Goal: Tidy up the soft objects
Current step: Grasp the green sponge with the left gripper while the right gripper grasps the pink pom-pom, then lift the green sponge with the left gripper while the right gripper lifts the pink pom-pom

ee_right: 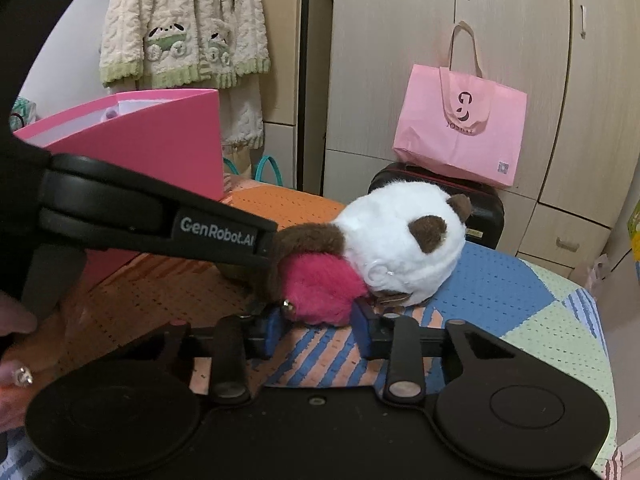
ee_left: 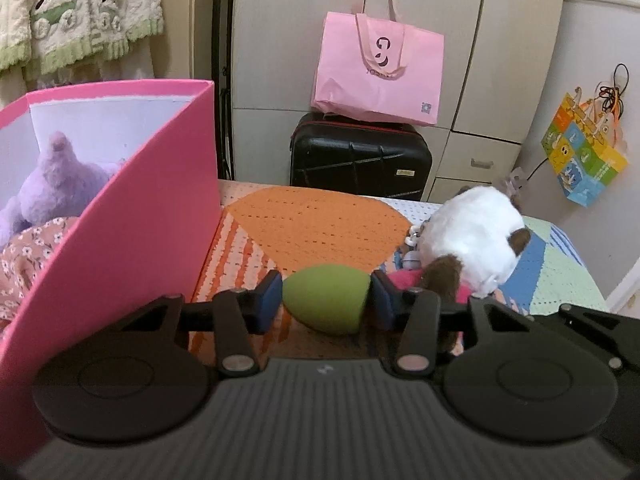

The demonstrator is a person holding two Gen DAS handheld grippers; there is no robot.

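My left gripper (ee_left: pixel 326 304) is shut on a green egg-shaped sponge (ee_left: pixel 326 304), held above the bedspread just right of the pink box (ee_left: pixel 152 216). The box holds a purple plush (ee_left: pixel 60 184) and a floral cloth (ee_left: pixel 28 256). A white-and-brown plush toy (ee_right: pixel 400 240) with a magenta body (ee_right: pixel 320 292) lies on the bed; it also shows in the left wrist view (ee_left: pixel 472 236). My right gripper (ee_right: pixel 316 320) is around the magenta body, jaws against its sides. The left gripper's body (ee_right: pixel 140 216) crosses the right wrist view at left.
The patchwork crochet bedspread (ee_left: pixel 320 220) covers the bed. Behind it stand a black suitcase (ee_left: pixel 360 156) with a pink tote bag (ee_left: pixel 380 68) on top, and wardrobe doors (ee_right: pixel 500 40). A cream knit garment (ee_right: pixel 180 24) hangs at the left. A colourful bag (ee_left: pixel 584 156) hangs at the right.
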